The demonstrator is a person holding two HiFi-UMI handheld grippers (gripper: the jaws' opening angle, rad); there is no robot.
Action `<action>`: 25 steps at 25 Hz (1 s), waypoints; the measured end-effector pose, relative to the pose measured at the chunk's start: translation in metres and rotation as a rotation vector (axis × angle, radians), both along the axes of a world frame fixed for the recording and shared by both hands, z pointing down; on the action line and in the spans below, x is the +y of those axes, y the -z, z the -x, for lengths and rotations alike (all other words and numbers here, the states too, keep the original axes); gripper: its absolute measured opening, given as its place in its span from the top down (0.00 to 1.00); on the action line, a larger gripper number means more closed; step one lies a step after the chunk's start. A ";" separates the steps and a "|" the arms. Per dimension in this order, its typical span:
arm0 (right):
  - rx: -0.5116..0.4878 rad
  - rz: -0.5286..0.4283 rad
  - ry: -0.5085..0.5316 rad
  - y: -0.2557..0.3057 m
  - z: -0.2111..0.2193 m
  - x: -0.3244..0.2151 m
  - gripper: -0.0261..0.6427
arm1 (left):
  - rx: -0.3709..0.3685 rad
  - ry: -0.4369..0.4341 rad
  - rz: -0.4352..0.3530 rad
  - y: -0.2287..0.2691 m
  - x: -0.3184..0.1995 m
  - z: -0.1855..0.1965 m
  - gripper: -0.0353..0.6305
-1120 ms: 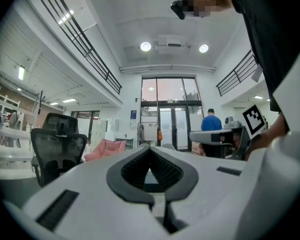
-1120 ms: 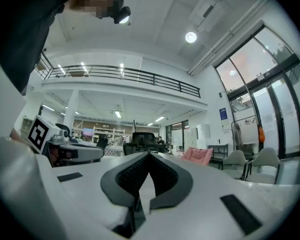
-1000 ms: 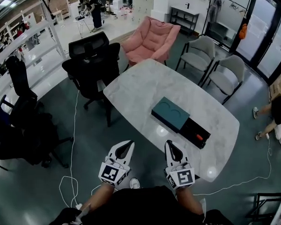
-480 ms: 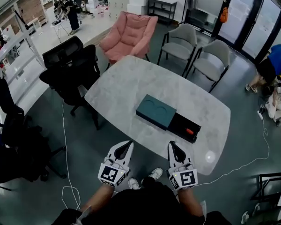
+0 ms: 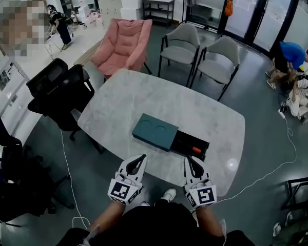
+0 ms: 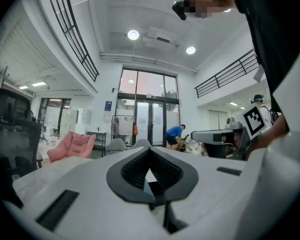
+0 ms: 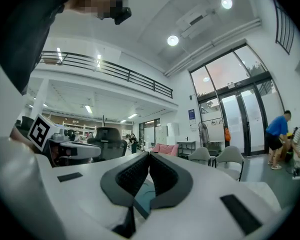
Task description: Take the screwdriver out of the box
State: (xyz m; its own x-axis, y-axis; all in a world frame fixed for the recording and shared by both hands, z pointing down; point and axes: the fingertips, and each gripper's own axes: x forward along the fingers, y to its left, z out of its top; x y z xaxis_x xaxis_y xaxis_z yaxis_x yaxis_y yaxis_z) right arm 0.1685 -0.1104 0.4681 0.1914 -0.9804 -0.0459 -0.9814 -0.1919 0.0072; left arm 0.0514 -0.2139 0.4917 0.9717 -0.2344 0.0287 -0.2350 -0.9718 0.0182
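Nearest you, your left gripper [image 5: 138, 158] and right gripper [image 5: 188, 159] are held side by side on the near side of the box [image 5: 154, 131]. Both point level toward it and neither touches it. The fingers of each are closed, tips pressed together, with nothing between them.

The left gripper lines up roughly with the box's left end. The right one lines up with the black drawer [image 5: 187, 140], which is slid out of the box's right end.

The box itself is teal and lies flat on the pale table [image 5: 159, 94]. The screwdriver [image 5: 196, 149], showing an orange handle, lies in the open drawer, just right of the box's teal body. It is apart from both grippers.

Left of the box, a black chair [image 5: 56, 88] stands off the table's edge. Right of the box, a white cable [image 5: 269, 173] trails across the floor.

Beyond the box, two grey chairs [image 5: 180, 41] stand at the table's far side, and a pink chair [image 5: 124, 44] sits beyond and to the left. Farthest off, beyond the box and to the right, a person [image 5: 290, 53] in blue bends over near the glass doors [image 5: 256, 9].
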 end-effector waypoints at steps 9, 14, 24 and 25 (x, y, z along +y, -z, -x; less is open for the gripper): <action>-0.012 0.032 0.012 -0.009 -0.057 -0.006 0.92 | -0.006 -0.065 0.006 0.005 -0.001 -0.079 0.94; -0.034 0.014 -0.013 -0.008 -0.073 -0.006 0.93 | -0.014 -0.095 0.017 0.005 -0.006 -0.099 0.94; -0.058 0.050 -0.121 -0.019 -0.096 -0.030 0.93 | -0.035 -0.218 -0.009 -0.001 -0.029 -0.130 0.94; -0.055 0.056 -0.133 -0.020 -0.099 -0.033 0.92 | -0.035 -0.228 -0.013 -0.001 -0.032 -0.133 0.94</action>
